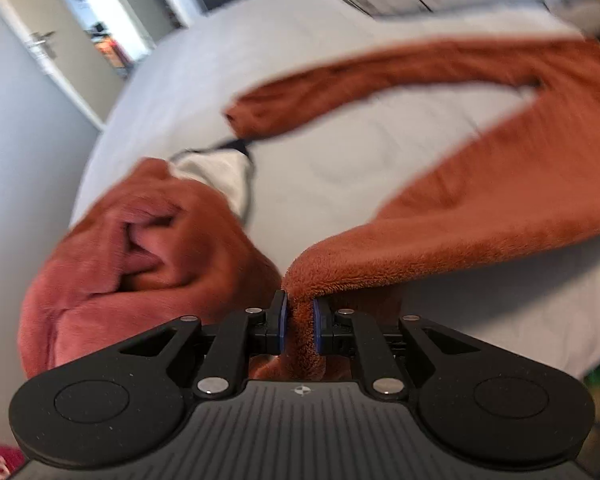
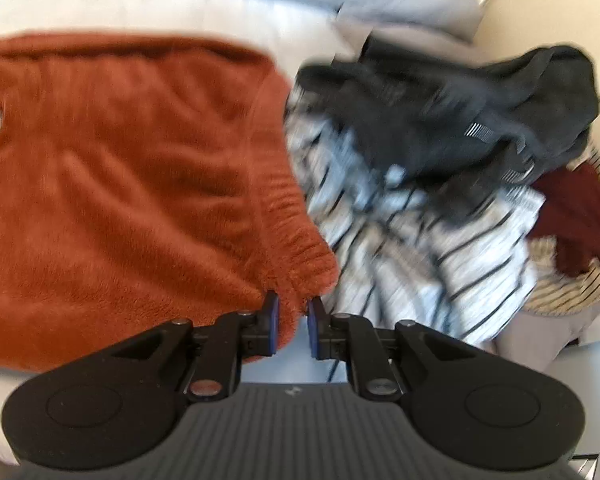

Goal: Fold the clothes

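A pair of rust-orange fleece trousers [image 1: 500,184] lies spread across a bed covered with a pale grey sheet [image 1: 308,80], one leg stretching away toward the far side and the other running down to the camera. The left gripper [image 1: 299,326] is nearly closed, its blue-padded jaws pinching a fold of the fleece at the end of that nearer leg, and the cloth rises off the sheet to meet it. To the left of it a bunched heap of the same orange fleece sits on the bed, with a bit of white lining edged in black [image 1: 220,176] showing. In the right wrist view, the right gripper [image 2: 293,326] is likewise nearly closed, gripping the ribbed elastic waistband [image 2: 296,248] at its corner. Just beside the trousers lies a pile of other clothes: a dark grey garment [image 2: 460,112] on top, a white shirt with dark stripes [image 2: 420,248] beneath, and a dark red piece [image 2: 580,220] at the far right. The picture is blurred.
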### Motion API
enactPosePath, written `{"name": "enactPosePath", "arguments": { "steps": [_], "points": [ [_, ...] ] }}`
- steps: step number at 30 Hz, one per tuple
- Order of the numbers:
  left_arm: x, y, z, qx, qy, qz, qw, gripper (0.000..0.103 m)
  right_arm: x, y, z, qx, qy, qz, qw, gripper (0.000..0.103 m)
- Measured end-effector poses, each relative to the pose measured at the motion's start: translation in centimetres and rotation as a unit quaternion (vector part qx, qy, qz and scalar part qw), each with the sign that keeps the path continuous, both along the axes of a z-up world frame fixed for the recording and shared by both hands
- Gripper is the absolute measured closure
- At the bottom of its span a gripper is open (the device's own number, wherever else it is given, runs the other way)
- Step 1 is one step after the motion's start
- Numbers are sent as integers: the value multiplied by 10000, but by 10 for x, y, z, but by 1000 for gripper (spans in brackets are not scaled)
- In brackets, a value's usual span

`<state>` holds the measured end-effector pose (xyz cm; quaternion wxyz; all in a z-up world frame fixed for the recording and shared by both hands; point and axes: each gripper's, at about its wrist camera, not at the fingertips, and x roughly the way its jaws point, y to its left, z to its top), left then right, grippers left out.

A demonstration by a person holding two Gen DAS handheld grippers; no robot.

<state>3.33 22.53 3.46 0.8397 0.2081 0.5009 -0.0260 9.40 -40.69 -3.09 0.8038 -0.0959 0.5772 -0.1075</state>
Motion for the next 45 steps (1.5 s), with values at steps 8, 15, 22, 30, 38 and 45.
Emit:
{"name": "enactPosePath", "arguments": {
  "steps": [8,15,22,30,38,45],
  "points": [
    [-6,5,-38,-39,892,-354,9954,71,2,3,-28,-290,448,172,9984,76],
    [-19,10,-67,403,1166,-376,9917,46,-12,26,20,-322,-486,527,9969,49],
    [-19,1,-49,613,517,-476,9956,95,-16,85,48,430,-987,1048,9887,41],
    [-53,-18,22,2089,-2114,-905,9505,97,-7,100,36,517,-760,1142,9892,41],
    [-74,-9,-50,1936,254,-1974,9607,96,-12,95,16,720,-403,1054,9910,41],
    [-69,11,-36,495,903,-1681,9804,67,-10,94,9,905,-251,1130,9892,41]
  ]
}}
